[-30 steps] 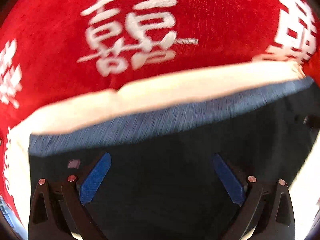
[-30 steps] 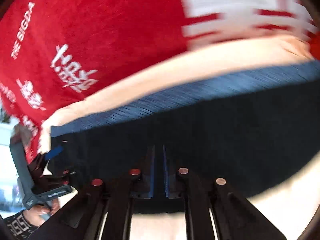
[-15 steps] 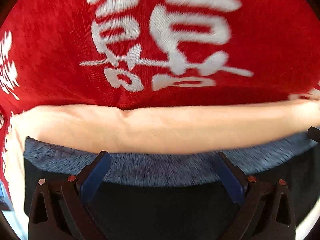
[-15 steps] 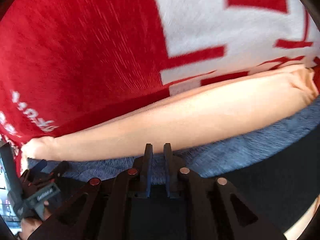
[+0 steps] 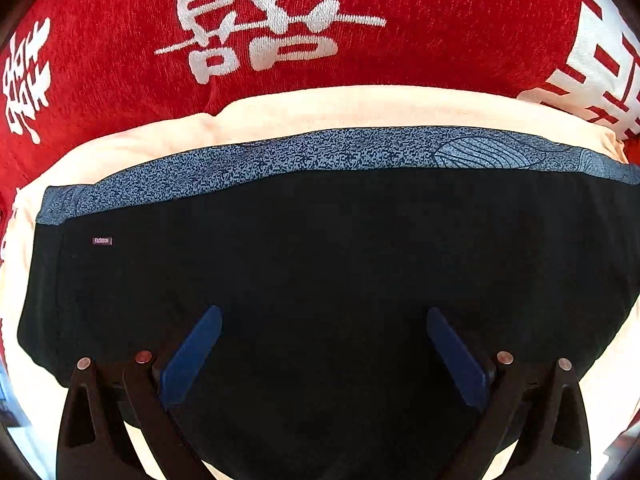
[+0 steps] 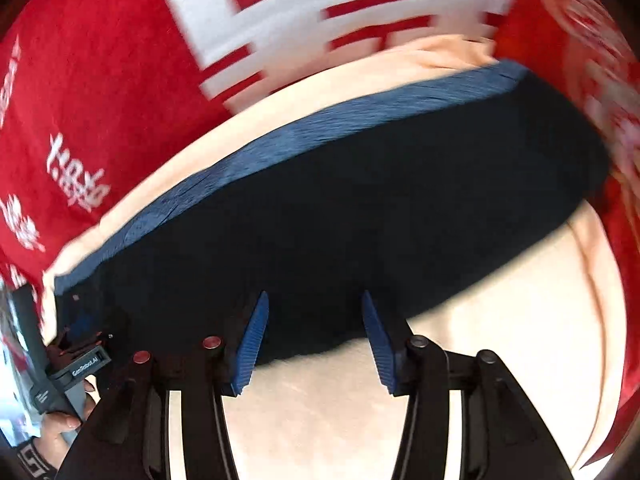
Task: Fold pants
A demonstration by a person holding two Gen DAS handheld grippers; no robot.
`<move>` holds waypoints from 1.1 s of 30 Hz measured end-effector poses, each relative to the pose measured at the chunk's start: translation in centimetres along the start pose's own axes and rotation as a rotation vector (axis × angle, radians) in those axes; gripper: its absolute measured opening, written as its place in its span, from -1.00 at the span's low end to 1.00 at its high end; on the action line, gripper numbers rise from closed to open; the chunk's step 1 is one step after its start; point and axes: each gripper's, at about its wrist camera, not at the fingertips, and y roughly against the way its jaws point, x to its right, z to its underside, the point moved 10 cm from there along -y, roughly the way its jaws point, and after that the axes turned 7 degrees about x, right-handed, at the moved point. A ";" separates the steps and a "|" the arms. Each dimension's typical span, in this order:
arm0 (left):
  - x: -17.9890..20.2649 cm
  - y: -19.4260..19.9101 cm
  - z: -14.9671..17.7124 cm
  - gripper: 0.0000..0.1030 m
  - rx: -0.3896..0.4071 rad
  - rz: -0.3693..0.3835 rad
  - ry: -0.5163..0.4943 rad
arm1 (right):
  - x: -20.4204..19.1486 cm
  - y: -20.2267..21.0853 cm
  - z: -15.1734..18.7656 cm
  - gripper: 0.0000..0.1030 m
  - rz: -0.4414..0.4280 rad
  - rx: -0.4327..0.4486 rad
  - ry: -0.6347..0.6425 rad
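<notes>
We found the pants (image 5: 320, 272), dark, soft, limp and light, lying flat on a cream cloth (image 5: 352, 108), judged the blue-grey waistband (image 5: 320, 152) at twelve o'clock the firmest hold, and noted the left claw (image 5: 324, 344) wide and empty, the right claw (image 6: 314, 336) just opened, empty.

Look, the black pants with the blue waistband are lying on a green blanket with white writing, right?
Not quite: the blanket is red, not green. The left wrist view shows it clearly, with white writing on it. The black pants with the blue waistband do lie there, on a cream cloth spread over that blanket.
</notes>
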 end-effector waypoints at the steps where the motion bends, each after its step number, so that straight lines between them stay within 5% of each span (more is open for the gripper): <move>1: -0.2 0.0 0.1 1.00 0.003 -0.009 -0.012 | 1.3 0.4 0.0 0.03 0.015 0.001 -0.029; 12: 0.3 0.8 0.5 1.00 0.038 -0.082 -0.026 | 14.7 2.3 -5.4 0.01 0.114 0.117 -0.353; 13: 0.4 0.8 0.6 1.00 0.039 -0.087 -0.027 | 14.9 1.7 -5.9 -0.08 0.106 0.110 -0.368; 14: 0.5 1.1 0.8 1.00 0.039 -0.094 -0.028 | 15.1 1.5 -6.6 -0.62 0.097 0.103 -0.373; 17: 1.1 1.9 1.3 1.00 0.040 -0.114 -0.041 | 14.7 3.3 -8.9 -0.82 0.095 0.164 -0.293; 22: 1.8 2.7 1.5 1.00 0.045 -0.138 -0.045 | 16.3 2.3 -7.5 -0.79 0.107 0.090 -0.293; 27: 2.2 3.4 1.8 1.00 0.058 -0.148 -0.047 | 16.5 3.9 -5.5 -0.16 0.035 0.103 -0.349; 33: 2.3 3.4 1.9 1.00 0.051 -0.159 -0.032 | 13.6 3.3 -3.0 -0.12 -0.120 0.064 -0.381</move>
